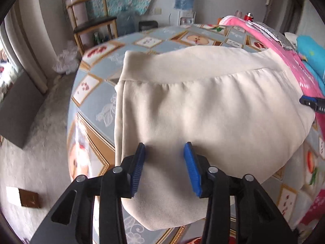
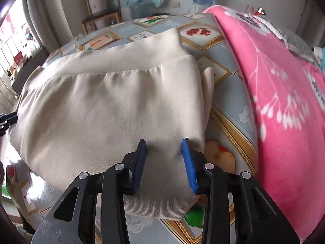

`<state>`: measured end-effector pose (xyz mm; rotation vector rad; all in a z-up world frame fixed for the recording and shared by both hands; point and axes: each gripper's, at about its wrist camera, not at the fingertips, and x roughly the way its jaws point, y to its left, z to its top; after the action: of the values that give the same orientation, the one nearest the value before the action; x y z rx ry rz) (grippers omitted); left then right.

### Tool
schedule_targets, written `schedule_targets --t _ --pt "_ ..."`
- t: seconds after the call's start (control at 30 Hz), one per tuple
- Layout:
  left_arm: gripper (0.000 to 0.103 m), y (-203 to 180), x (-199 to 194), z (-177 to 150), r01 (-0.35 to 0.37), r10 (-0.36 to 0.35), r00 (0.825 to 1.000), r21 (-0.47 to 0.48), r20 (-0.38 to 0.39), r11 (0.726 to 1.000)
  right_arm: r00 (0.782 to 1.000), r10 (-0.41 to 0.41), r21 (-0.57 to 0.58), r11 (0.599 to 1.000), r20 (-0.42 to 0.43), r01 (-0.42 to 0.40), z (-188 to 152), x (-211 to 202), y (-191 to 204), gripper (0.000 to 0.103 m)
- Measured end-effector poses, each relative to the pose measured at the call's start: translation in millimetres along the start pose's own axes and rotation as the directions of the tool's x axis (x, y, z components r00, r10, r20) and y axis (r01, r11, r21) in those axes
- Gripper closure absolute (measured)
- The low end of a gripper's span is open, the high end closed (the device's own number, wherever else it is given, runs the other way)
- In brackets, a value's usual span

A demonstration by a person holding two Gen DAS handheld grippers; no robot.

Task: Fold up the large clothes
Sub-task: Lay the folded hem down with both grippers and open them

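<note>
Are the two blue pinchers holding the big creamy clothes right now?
No. The left gripper and the right gripper both stand open over the folded cream fabric garment, gripping nothing.

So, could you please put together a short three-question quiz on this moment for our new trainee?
1. True or false: the left tool is shut on the cream garment.
2. What lies to the right of the garment on the table? A) pink blanket B) green towel C) black bag
3. Fill in: the right tool has its fingers ____ above the garment.

Key: 1 false; 2 A; 3 open.
</note>
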<state>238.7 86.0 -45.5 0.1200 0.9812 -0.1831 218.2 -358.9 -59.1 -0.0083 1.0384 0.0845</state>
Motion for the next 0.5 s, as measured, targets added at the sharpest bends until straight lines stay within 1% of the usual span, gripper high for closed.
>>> schedule_targets --t 0.07,0.1,0.13,0.17,0.23,0.27,0.3,0.33,0.37,0.4,0.47,0.5 --pt "0.063 -7.2 -10.0 -0.9 -0.057 0.057 0.998 0.035 0.009 0.998 0.999 -0.033 0.005 0.999 0.004 0.033 3.9 -10.3 3.8 0.072" --pt "0.063 -9.8 -16.1 -0.7 -0.075 0.074 0.997 0.051 0.027 0.996 0.997 -0.078 -0.010 0.997 0.024 0.078 5.3 -21.3 10.4 0.070" --pt "0.063 -13.4 -22.6 -0.7 -0.084 0.081 0.996 0.063 0.045 0.994 0.994 -0.101 -0.027 0.994 0.047 0.103 5.7 -31.7 16.8 0.067" --pt "0.062 -19.3 -32.6 -1.0 -0.077 0.072 0.995 0.070 0.070 0.995 0.992 -0.104 -0.040 0.993 0.074 0.107 4.6 -42.0 24.1 0.064" --pt "0.061 -30.2 -43.2 -1.5 -0.042 0.035 0.995 0.080 0.095 0.996 0.989 -0.075 -0.054 0.995 0.125 0.082 -2.0 -61.1 42.7 0.048" --pt "0.058 -37.8 -44.4 0.1 -0.027 0.018 0.995 0.090 0.099 0.996 0.988 -0.046 -0.056 0.997 0.144 0.055 -6.7 -66.9 55.0 0.045" --pt "0.055 -49.2 -45.1 0.9 -0.014 0.003 0.995 0.107 0.104 0.994 0.989 -0.019 -0.061 0.998 0.148 0.029 -9.4 -67.4 63.3 0.043" --pt "0.051 -60.4 -43.5 -0.2 -0.007 -0.006 0.994 0.123 0.107 0.992 0.990 0.003 -0.075 0.997 0.143 0.008 -15.1 -64.8 75.1 0.041" --pt "0.048 -72.0 -39.0 -2.5 -0.008 -0.006 0.995 0.139 0.100 0.990 0.991 0.003 -0.092 0.996 0.135 0.010 -22.2 -58.4 86.1 0.040" --pt "0.047 -80.1 -32.7 -4.1 -0.007 -0.005 0.997 0.146 0.082 0.989 0.993 -0.009 -0.096 0.995 0.121 0.020 -26.7 -49.9 91.8 0.040" --pt "0.046 -89.6 -9.5 -11.3 0.027 -0.029 0.999 0.126 0.015 0.992 0.997 -0.014 -0.065 0.998 0.069 0.018 -37.2 -26.7 92.9 0.040" --pt "0.045 -90.0 -2.1 -14.3 0.016 -0.017 1.000 0.111 0.007 0.994 0.997 -0.016 -0.049 0.999 0.070 0.020 -42.0 -18.8 91.2 0.040"
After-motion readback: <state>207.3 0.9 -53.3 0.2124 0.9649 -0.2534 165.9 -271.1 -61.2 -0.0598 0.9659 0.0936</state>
